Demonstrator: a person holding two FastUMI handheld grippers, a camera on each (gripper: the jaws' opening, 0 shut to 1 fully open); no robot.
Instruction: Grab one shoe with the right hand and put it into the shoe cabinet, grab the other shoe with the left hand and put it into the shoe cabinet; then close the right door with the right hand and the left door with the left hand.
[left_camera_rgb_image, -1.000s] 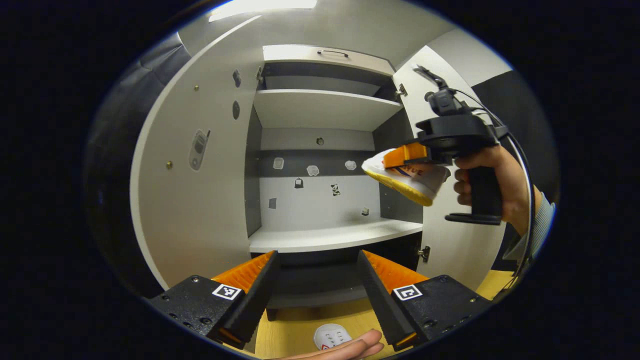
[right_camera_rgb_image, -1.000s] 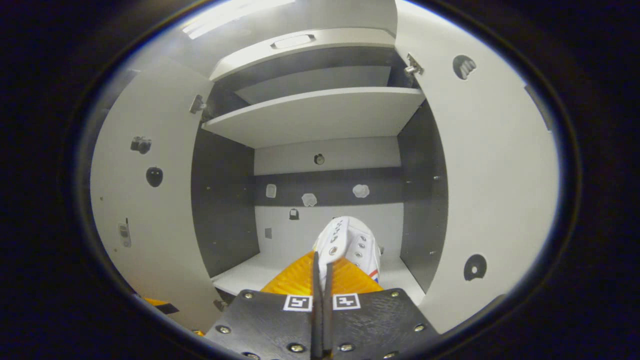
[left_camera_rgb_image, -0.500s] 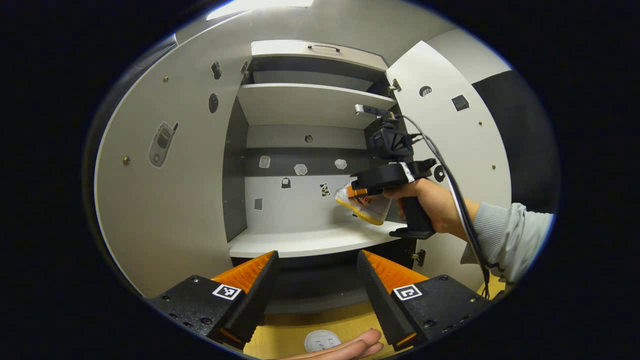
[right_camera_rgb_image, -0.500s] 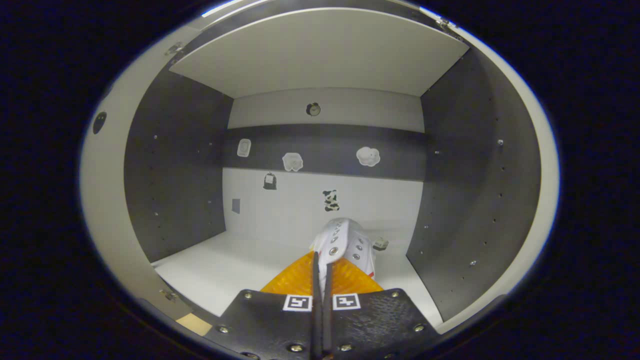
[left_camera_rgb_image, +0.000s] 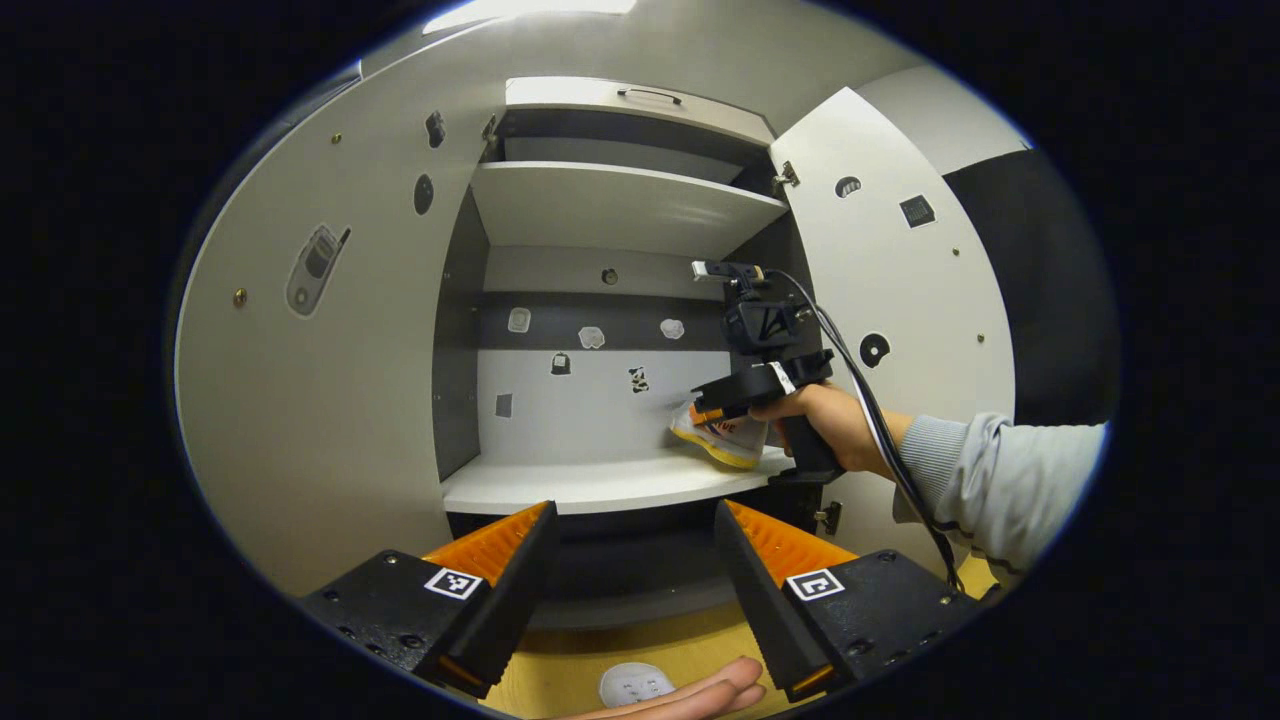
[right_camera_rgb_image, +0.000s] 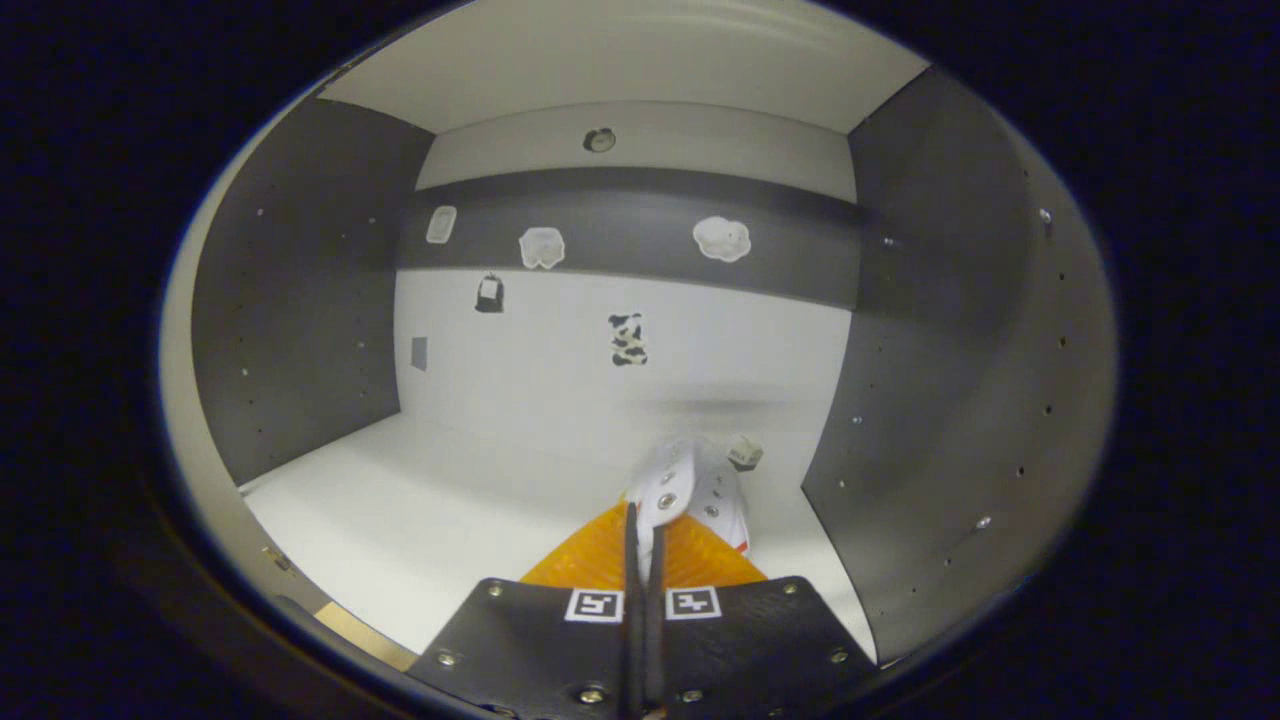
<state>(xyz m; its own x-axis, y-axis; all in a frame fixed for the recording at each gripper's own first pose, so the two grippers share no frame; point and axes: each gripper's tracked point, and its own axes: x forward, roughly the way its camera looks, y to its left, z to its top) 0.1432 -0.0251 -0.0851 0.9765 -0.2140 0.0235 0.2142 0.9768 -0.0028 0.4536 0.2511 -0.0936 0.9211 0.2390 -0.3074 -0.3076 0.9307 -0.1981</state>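
While the right gripper (right_camera_rgb_image: 640, 545) pinches the shoe (right_camera_rgb_image: 690, 490) low over the shelf's (right_camera_rgb_image: 420, 510) right end, the left gripper (left_camera_rgb_image: 632, 570) waits spread outside; next, I'd say, release.

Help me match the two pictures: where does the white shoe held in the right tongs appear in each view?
Left gripper view: shoe right of centre, at the shelf's right end.
Right gripper view: shoe bottom centre, just beyond the tongs.
Shared landmark: cow-patterned sticker on the back wall.
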